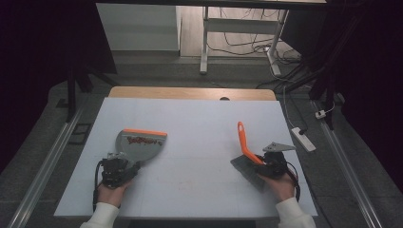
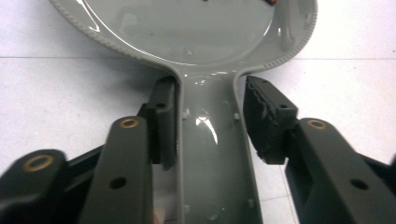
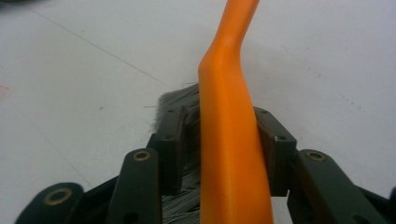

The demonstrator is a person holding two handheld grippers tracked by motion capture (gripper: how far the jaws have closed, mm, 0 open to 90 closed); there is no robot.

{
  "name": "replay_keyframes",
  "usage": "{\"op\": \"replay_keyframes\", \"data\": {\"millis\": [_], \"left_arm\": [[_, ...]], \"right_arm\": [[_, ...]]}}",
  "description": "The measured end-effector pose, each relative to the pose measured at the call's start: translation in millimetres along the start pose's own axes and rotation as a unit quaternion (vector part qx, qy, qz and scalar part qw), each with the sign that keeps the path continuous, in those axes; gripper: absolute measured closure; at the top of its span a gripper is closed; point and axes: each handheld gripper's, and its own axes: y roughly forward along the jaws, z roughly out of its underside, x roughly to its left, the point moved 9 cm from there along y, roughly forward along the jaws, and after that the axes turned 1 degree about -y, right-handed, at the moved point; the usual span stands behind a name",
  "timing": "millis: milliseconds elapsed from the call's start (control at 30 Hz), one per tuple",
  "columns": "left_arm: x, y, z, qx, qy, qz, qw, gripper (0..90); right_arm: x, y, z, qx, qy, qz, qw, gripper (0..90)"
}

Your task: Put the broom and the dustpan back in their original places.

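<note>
Both tongs slack: left tongs (image 2: 210,126) astride dustpan (image 2: 212,154) handle, right tongs (image 3: 219,149) astride brush (image 3: 231,154).

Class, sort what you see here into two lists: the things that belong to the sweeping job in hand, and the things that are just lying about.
In the job:
- grey dustpan, its handle between the left tongs
- orange-handled brush, its handle between the right tongs
- white table top

Lying about:
- white power strip on the floor
- cables beyond the table
- desk frame behind
</note>
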Motion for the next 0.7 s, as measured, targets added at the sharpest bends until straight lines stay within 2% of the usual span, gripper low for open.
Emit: {"op": "replay_keyframes", "data": {"millis": [233,433,500,700], "left_arm": [[-0.2,-1.2,1.0,0.0,0.008,0.006,1.0,49.3],[3.1,-5.9,1.2,-0.005,0.005,-0.005,1.0,38.2],[3.0,-7.8,1.6,-0.005,0.01,-0.007,0.9999,34.9],[2.5,-17.6,2.1,-0.012,0.033,-0.01,0.9993,32.4]], "right_arm": [[-10.5,4.5,3.5,0.008,0.004,0.019,0.9998,50.7],[-14.5,6.5,5.3,0.017,0.0,0.033,0.9993,46.8],[-17.6,6.2,6.3,0.025,-0.018,0.063,0.9976,47.5],[-17.5,4.9,4.9,0.018,-0.018,0.062,0.9977,47.3]]}}
